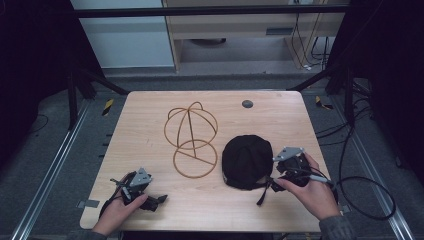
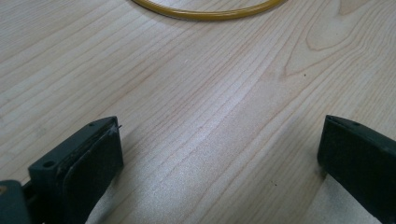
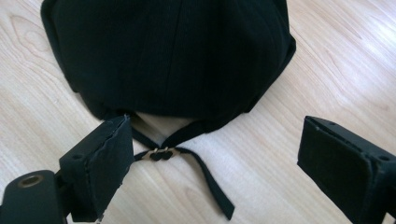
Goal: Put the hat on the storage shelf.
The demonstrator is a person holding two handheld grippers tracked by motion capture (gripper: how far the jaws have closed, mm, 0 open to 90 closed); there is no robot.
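A black cap [image 1: 247,161] lies on the wooden table [image 1: 150,135], right of centre, its rear strap and small brass buckle [image 3: 160,154] facing the person. My right gripper [image 1: 278,176] sits at the cap's near right edge, open, with the strap and buckle [image 3: 160,154] lying between its jaws on the table; the cap's back [image 3: 173,51] is just ahead. A gold wire hat stand [image 1: 191,139] lies at the table's middle. My left gripper [image 1: 159,200] rests low near the front left edge, open over bare wood, with the stand's ring [image 2: 210,13] ahead.
A small dark round disc [image 1: 247,104] is set in the table at the back right. Cables [image 1: 367,195] trail over the floor to the right. Metal rails [image 1: 47,175] run along both sides of the table.
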